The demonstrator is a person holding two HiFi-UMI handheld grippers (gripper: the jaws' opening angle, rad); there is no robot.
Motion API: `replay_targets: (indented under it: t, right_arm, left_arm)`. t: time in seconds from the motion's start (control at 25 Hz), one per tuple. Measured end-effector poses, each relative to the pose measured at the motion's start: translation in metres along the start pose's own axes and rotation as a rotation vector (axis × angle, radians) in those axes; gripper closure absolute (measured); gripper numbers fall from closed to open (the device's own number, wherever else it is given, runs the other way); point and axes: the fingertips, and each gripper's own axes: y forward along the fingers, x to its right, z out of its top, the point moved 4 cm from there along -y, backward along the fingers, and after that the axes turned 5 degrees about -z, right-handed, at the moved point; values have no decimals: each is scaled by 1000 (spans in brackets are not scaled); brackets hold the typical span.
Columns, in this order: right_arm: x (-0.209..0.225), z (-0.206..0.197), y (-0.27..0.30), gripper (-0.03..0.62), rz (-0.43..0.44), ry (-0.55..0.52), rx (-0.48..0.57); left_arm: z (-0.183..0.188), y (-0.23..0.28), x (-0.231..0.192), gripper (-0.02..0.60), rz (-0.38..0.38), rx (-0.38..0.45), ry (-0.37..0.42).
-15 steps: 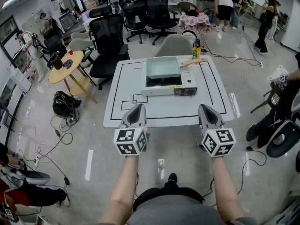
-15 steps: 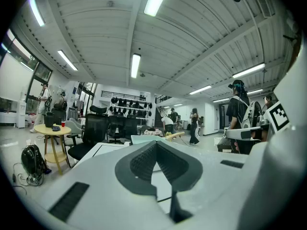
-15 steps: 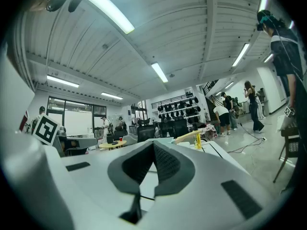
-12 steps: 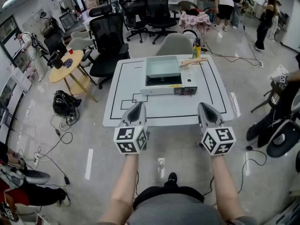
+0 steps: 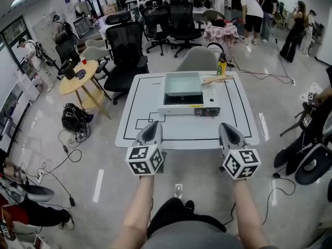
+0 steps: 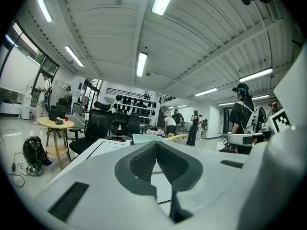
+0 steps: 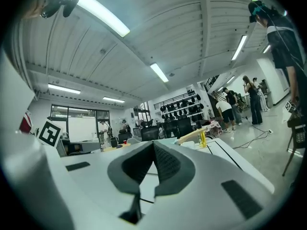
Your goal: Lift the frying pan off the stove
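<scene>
Black office chairs, round wooden table, yellow bottle

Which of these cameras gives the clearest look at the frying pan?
The head view: it looks down into the whole square frying pan on the stove, wooden handle pointing right. The left gripper view catches only a thin edge-on sliver of the rim and handle; the right gripper view, mostly just the handle.

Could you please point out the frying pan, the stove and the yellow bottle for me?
frying pan [image 5: 181,83], head view, its pale inner floor.
stove [image 5: 176,110], head view, its white front panel.
yellow bottle [image 5: 222,67], head view, its body.
</scene>
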Motion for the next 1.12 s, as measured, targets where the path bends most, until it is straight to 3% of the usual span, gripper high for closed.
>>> replay_targets:
  t: [0.28,0.8,1.12]
  right_arm:
    - [8,-1,8,591,4,55,-7]
    - [34,3,56,483,19,152,-26]
    - [47,-6,102,439,13,215,-56]
  left_arm:
    - [5,9,-5,574,-3,3,-26]
    - [5,60,-34,506,4,-5,-98]
    - [1,104,-63,472,-6,-18,-181]
